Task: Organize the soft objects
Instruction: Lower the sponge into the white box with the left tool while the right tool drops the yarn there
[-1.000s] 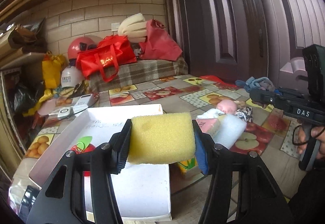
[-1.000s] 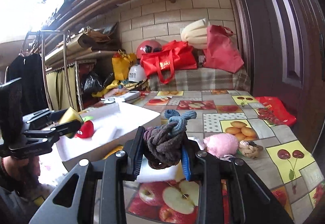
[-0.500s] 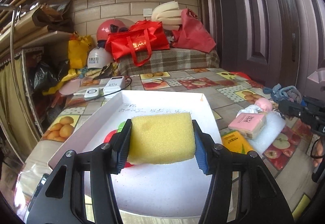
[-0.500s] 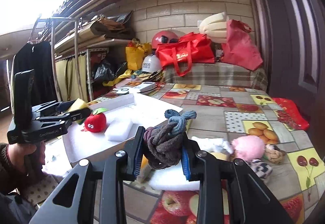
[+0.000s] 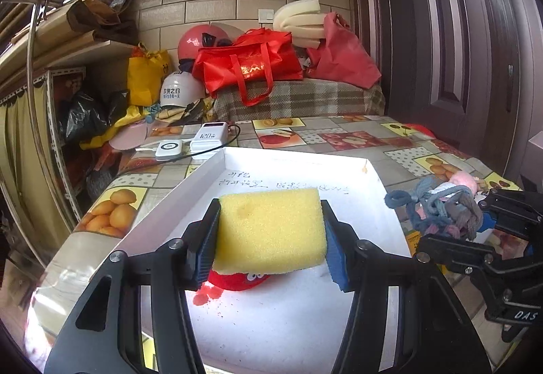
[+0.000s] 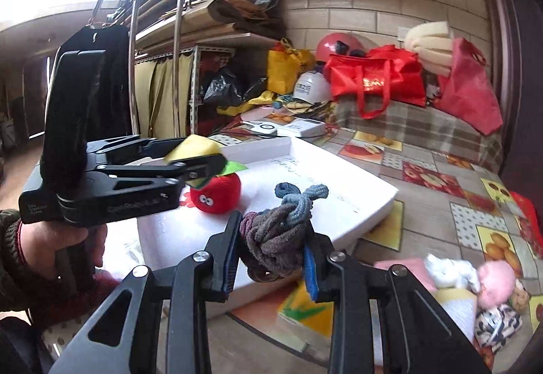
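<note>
Sponge (image 5: 269,233) btwn left fingers (image 5: 203,243)

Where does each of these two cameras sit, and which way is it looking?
Left wrist: on the left gripper, looking along its fingers at the yellow sponge over the white tray; the right gripper shows.
Right wrist: on the right gripper, facing its hair ties; the person's left hand shows.
Shared: tray, sponge, red apple plush.
</note>
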